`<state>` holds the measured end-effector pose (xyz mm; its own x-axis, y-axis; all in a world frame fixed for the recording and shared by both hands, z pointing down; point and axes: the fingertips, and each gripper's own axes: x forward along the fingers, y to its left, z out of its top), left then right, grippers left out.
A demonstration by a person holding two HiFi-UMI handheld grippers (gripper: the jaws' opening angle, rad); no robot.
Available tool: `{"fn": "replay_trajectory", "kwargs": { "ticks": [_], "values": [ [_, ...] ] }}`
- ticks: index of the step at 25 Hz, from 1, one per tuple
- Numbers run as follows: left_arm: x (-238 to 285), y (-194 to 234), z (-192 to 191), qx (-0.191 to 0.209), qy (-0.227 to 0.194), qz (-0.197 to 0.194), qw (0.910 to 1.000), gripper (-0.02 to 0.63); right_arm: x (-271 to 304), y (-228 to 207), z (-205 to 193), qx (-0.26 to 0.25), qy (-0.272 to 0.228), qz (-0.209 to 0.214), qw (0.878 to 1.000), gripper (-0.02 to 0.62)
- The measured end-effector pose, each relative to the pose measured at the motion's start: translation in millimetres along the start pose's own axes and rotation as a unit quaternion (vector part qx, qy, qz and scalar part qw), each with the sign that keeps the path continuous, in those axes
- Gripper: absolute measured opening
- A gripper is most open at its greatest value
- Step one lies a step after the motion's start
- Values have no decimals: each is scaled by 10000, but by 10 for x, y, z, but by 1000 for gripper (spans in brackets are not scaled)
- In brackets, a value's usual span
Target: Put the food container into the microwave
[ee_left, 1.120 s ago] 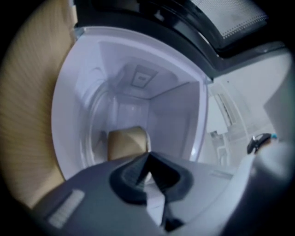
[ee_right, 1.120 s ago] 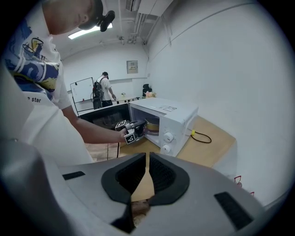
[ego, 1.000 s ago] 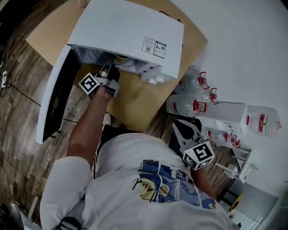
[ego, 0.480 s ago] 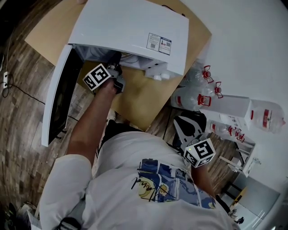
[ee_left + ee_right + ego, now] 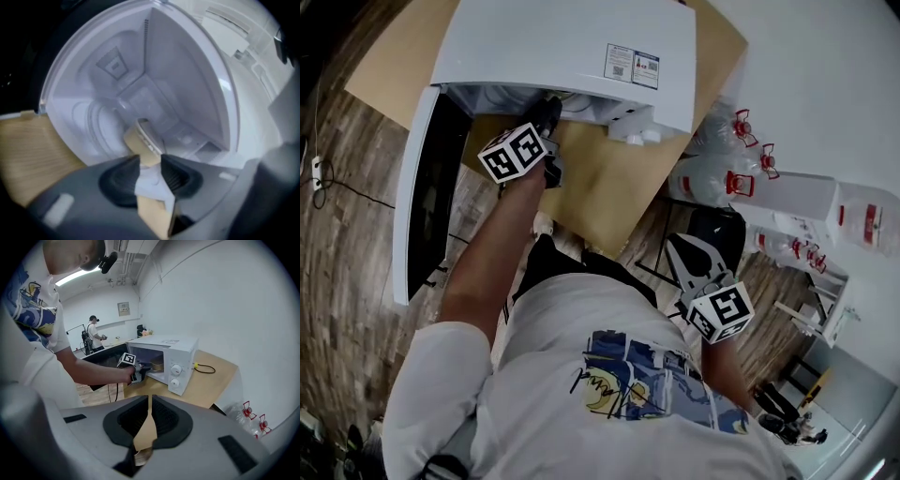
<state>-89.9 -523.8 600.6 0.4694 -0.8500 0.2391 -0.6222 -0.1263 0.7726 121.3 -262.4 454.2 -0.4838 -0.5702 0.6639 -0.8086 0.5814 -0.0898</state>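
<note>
**Container at the oven mouth, waiting to be set down**

At the left of the head view the microwave door point(image 5: 427, 187) hangs wide open. Right of it, the left tongs point(image 5: 547, 122) reach into the white microwave point(image 5: 572, 47) on the desk point(image 5: 600, 187). They are clamped on the rim of the tan food container point(image 5: 143, 140), which hangs in the cavity opening. It would be best to carry it deeper, level it over the cavity floor, then release. At lower right, the right tongs point(image 5: 694, 267) idle, pressed together on nothing.
</note>
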Motion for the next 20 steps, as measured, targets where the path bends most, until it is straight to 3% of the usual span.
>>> {"fn": "replay_trajectory", "kwargs": {
  "ticks": [4,9,14,20],
  "values": [
    [-136,-19,-97,615,157,142,9979,129,-38,50,-89,130,-146,-2,9998,26],
    [-450,-108,-243,905,335,169,9952,129,-192,135,-160,104,-413,61,9991,23],
    [-869,-407,-414,1520,554,161,9867,126,-486,209,-273,111,-728,154,9972,20],
    [-1530,-909,-950,2210,982,-10,9703,24,-885,322,-671,147,-949,282,9950,12]
  ]
}}
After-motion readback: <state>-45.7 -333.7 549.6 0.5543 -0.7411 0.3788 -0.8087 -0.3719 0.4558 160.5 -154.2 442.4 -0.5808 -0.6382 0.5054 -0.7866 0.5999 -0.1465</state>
